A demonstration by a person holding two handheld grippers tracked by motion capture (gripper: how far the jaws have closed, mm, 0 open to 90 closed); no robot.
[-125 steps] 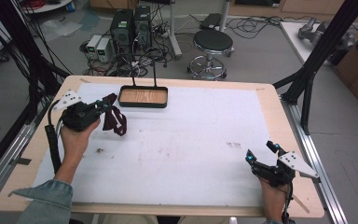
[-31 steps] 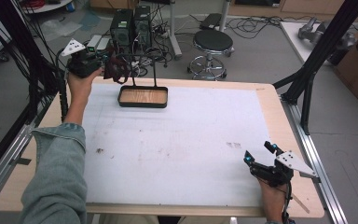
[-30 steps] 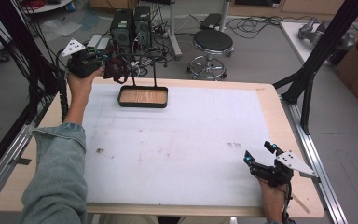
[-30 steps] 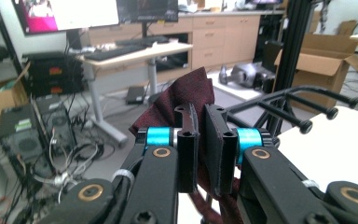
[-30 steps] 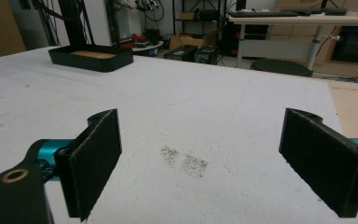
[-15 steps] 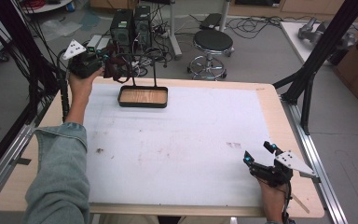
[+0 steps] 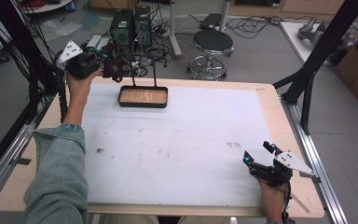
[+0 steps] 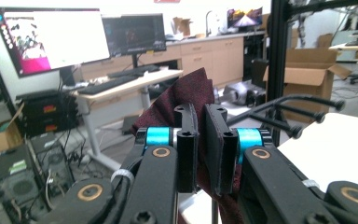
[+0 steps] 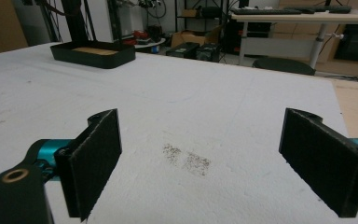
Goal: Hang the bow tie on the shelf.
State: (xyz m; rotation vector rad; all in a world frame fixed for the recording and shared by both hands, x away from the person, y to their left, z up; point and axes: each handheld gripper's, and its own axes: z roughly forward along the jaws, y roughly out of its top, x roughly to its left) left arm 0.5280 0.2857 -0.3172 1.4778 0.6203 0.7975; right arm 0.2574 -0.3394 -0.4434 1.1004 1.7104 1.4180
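The left gripper [image 7: 108,65] pinches a dark red cloth [image 8: 193,105] in the air beyond the table's far left corner, beside the black rack [image 7: 143,96], while the right gripper [image 7: 257,159] rests wide apart on the white mat [image 7: 177,144].

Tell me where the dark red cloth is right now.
High view, far left: the dark red cloth hangs pinched in the left gripper, raised beside the rack.

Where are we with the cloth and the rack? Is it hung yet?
Done: the left gripper is shut on the dark red cloth and holds it up off the table, beside the rack that rises from the black tray. In hand: bringing the cloth to the rack's arms. Left: it looks not yet draped over them. The right gripper rests open at the table's near right corner.
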